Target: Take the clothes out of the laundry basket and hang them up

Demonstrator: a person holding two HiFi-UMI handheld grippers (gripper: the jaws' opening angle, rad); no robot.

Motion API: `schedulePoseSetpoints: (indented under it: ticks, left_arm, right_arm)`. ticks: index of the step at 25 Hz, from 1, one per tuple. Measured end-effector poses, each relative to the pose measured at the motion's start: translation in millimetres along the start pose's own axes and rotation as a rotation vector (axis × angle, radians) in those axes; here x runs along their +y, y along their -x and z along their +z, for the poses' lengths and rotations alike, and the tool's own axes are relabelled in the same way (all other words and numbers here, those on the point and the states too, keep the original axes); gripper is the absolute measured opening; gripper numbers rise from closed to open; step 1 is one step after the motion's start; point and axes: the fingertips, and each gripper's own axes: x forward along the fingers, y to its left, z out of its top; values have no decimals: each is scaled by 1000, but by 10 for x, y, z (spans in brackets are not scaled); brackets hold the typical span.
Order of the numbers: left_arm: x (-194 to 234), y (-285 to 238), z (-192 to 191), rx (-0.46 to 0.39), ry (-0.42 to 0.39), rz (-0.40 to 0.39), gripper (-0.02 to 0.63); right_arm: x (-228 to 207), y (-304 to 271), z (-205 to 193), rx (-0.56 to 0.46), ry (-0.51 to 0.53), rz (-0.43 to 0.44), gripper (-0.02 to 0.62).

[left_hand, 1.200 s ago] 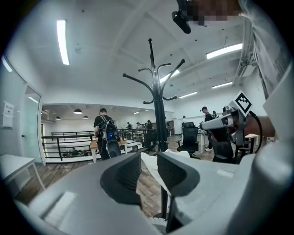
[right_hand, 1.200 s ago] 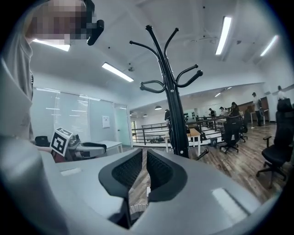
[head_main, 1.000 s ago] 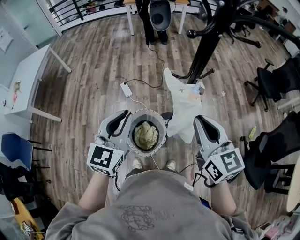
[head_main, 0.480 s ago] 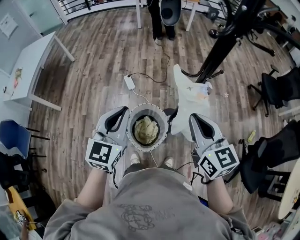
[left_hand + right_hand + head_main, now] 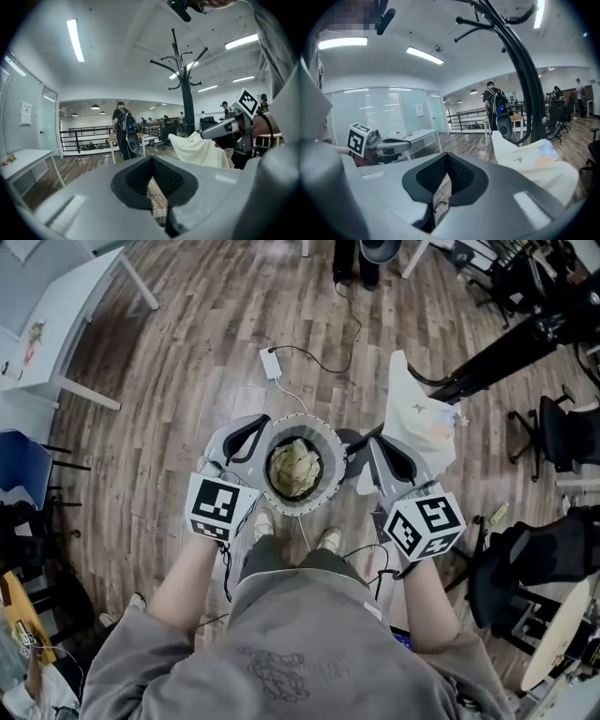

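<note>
Head view: you flank the laundry basket (image 5: pixel 299 508), pre-grasp.
Left gripper (image 5: pixel 257 425), right gripper (image 5: pixel 371 442): jaws together, empty.
Green garment (image 5: pixel 293 468): open, dip in, pinch it next.

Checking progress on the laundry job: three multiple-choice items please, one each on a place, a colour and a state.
1. The laundry basket stands: A between the grippers; B on a table; C on a chair.
2. The garment on the coat rack is: A black; B white; C red.
3. The grippers: A both hold cloth; B both empty; C one holds cloth.
1 A: left gripper and right gripper flank it.
2 B: pale cloth on the black pole.
3 B: both jaws shut on nothing.
</note>
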Motion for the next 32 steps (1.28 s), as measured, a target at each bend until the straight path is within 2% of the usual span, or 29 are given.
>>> schedulePoseSetpoints:
  ticks: [7,10,15,17,21,26,32]
  left_arm:
    - [437,-258,-803,99,27,32,2]
    - [554,-388,-1228,132,66,37,7]
    - [668,-649,-2061,215,134,38,34]
    - [674,-756,-2449,263,174,37,43]
    - [628,-1029,-3207,337,186,37,78]
    - [518,-1450,-4134,394,236,58,81]
    - [235,-1862,-5183,517,179,13,91]
  right_arm:
    - [-84,-816,-708,144,-6,-7,28]
    - [-145,-1146,-1135,219,45,-23,41]
    - [-319,-1609,-1895,316,10,-45,76]
    - [-368,-1744,-2244,369,-7,-38,117]
    - [-557,-2034,-3008,441,-50,-45,130]
    - [-826,-2377,-3919,512,-101,-83,140]
    - [-1077,-2749,-4873,583,-110,-92,146]
